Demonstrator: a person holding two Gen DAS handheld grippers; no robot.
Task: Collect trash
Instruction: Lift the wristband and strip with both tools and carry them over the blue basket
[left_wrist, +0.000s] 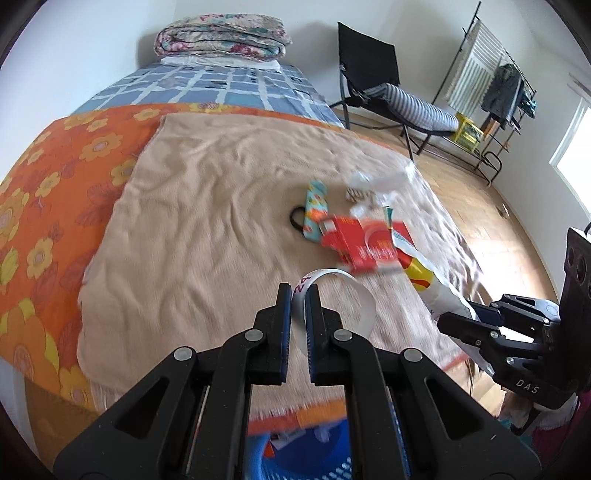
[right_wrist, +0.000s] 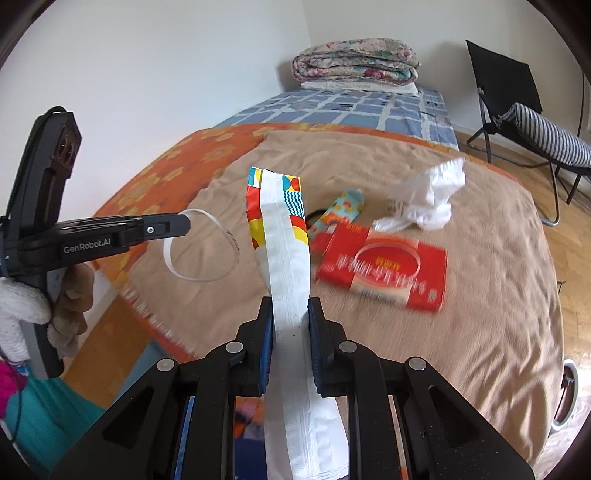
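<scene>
My left gripper (left_wrist: 298, 295) is shut on a curled white paper strip (left_wrist: 354, 291) and holds it above the beige blanket (left_wrist: 203, 229); the strip also shows in the right wrist view (right_wrist: 207, 251). My right gripper (right_wrist: 290, 310) is shut on a long white wrapper with a colourful printed end (right_wrist: 286, 236), also seen in the left wrist view (left_wrist: 424, 273). On the blanket lie a red box (right_wrist: 384, 269), a teal patterned tube (right_wrist: 341, 210) and crumpled white tissue (right_wrist: 428, 199).
A blue basket (left_wrist: 332, 458) sits below the left gripper at the bed's near edge. A black hair tie (left_wrist: 296, 218) lies by the tube. A folded quilt (left_wrist: 221, 37) is at the bed's far end. A black chair (left_wrist: 373, 85) and clothes rack (left_wrist: 491, 92) stand right.
</scene>
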